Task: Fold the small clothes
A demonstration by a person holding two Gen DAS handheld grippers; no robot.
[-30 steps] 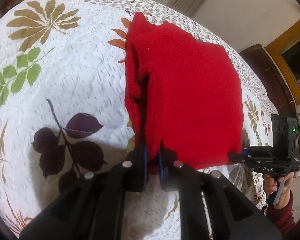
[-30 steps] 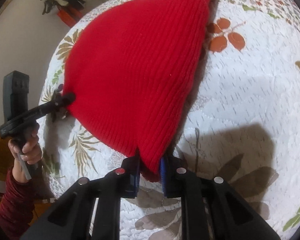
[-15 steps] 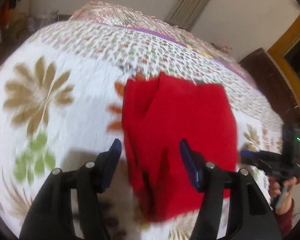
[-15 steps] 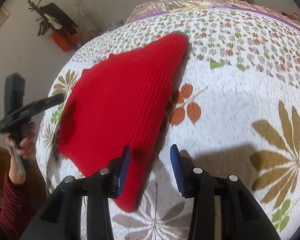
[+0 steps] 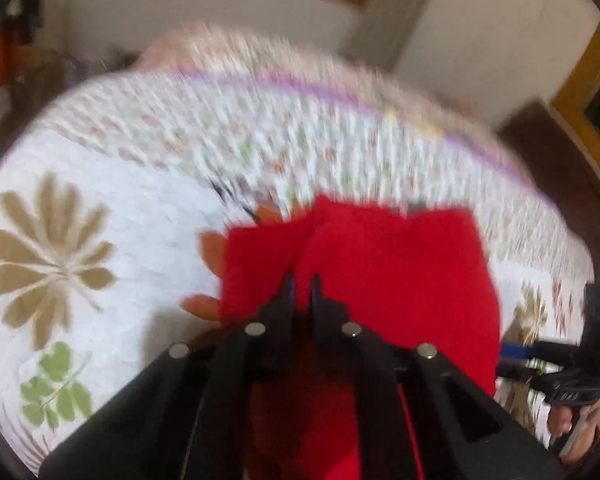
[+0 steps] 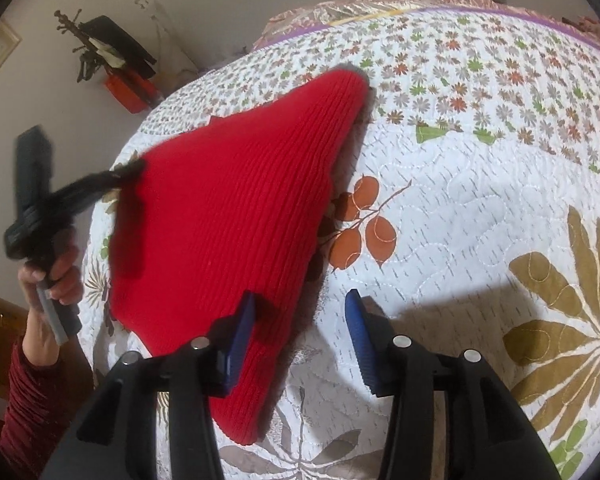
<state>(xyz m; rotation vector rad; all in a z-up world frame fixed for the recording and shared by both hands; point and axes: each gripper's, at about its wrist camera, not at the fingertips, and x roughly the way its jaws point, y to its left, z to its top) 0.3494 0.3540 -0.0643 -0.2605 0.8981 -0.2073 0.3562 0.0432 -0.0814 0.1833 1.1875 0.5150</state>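
Now, step: judged from the layout, a fold of the sweater (image 6: 228, 216) is laid down and the next grasp is being lined up.
Doing it well: bite a doubled edge squarely, lift low, carry it across so the edges meet (knit sags if pulled from one corner).
Left hand-held gripper (image 5: 302, 292): jaws nearly together over the sweater's near-left part; blur hides whether cloth is pinched.
Right hand-held gripper (image 6: 300, 320): wide apart, holding nothing, just above the sweater's near-right edge.
Sweater: red ribbed knit, folded flat, thick-edged.
Place: on the floral quilt (image 6: 480, 200) of a bed.
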